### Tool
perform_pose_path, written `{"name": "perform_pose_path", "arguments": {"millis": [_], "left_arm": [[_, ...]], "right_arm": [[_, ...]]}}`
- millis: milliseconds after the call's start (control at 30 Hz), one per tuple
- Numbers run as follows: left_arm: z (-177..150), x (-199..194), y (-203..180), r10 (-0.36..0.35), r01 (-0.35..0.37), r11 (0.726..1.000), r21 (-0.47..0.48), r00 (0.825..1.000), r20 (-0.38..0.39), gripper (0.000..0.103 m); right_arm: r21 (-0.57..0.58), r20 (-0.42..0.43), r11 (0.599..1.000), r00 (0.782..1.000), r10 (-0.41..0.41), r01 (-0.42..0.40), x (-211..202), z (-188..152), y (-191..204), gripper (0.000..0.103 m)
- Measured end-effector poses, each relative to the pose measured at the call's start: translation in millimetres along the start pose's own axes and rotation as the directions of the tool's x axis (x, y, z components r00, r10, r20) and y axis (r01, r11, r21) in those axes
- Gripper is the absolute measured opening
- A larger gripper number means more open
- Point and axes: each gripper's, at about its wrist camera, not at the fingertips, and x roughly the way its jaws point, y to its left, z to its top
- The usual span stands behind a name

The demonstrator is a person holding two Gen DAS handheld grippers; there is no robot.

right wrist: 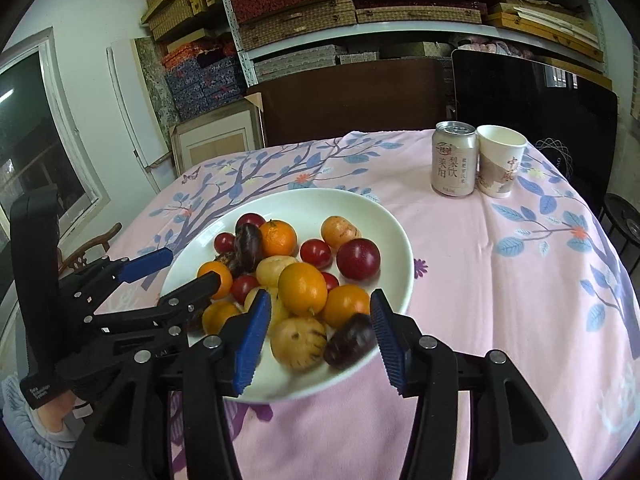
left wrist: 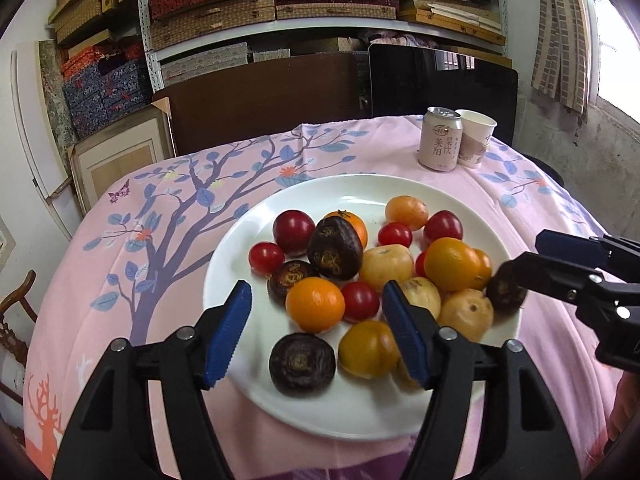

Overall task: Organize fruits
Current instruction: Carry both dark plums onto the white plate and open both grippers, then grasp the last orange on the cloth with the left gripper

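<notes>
A white plate (left wrist: 240, 264) on the pink tablecloth holds several fruits: oranges (left wrist: 315, 303), red plums (left wrist: 293, 230), small tomatoes (left wrist: 266, 257), yellow fruits (left wrist: 386, 266) and dark purple-brown ones (left wrist: 334, 247). My left gripper (left wrist: 316, 336) is open above the plate's near side, straddling an orange and a tomato. My right gripper (right wrist: 320, 340) is open at the plate's (right wrist: 384, 224) near right rim, with a dark fruit (right wrist: 349, 340) and a yellow fruit (right wrist: 298, 343) between its fingers. The dark fruit looks blurred. The right gripper also shows in the left wrist view (left wrist: 520, 264).
A drink can (left wrist: 439, 139) and a paper cup (left wrist: 474, 137) stand at the table's far right. Dark chairs (left wrist: 264, 96) stand behind the table, with shelves of boxes (left wrist: 328, 0) beyond. The left gripper shows in the right wrist view (right wrist: 188, 266).
</notes>
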Motion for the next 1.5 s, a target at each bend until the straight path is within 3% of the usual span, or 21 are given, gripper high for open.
{"name": "perform_pose_path", "arguments": {"millis": [333, 400, 633, 933, 1067, 1200, 1333, 1500], "left_arm": [[-39, -65, -10, 0.020, -0.020, 1.000, 0.005, 0.999, 0.038, 0.074], [-49, -80, -12, 0.016, -0.017, 1.000, 0.005, 0.999, 0.042, 0.075], [-111, -134, -19, 0.014, -0.016, 0.998, 0.064, 0.999, 0.039, 0.083], [-164, -173, -11, -0.026, 0.026, 0.998, 0.058, 1.000, 0.002, 0.084], [-171, -181, -21, -0.080, 0.081, 0.993, 0.084, 0.997, -0.013, 0.084], [-173, -179, -44, -0.130, 0.133, 0.981, 0.138, 0.991, -0.036, 0.085], [-172, -172, -66, -0.178, 0.185, 0.967, 0.175, 0.982, -0.057, 0.085], [-166, -159, -89, -0.229, 0.245, 0.946, 0.210, 0.968, -0.098, 0.085]], "right_arm": [[0.035, 0.003, 0.999, 0.999, 0.038, -0.038, -47, -52, -5, 0.055], [0.022, -0.001, 0.998, 0.999, 0.051, -0.051, -57, -64, -2, 0.059], [-0.092, -0.092, 0.988, 0.989, 0.117, -0.125, -71, -114, 21, 0.060], [-0.187, -0.165, 0.969, 0.978, 0.129, -0.159, -60, -130, 50, 0.060], [-0.147, -0.202, 0.972, 0.968, 0.152, -0.183, -49, -128, 48, 0.052], [-0.109, -0.254, 0.970, 0.950, 0.184, -0.217, -32, -127, 49, 0.032], [-0.105, -0.236, 0.969, 0.952, 0.194, -0.223, -36, -127, 48, 0.031], [0.002, -0.161, 0.979, 0.966, 0.201, -0.203, -46, -118, 20, 0.031]]}}
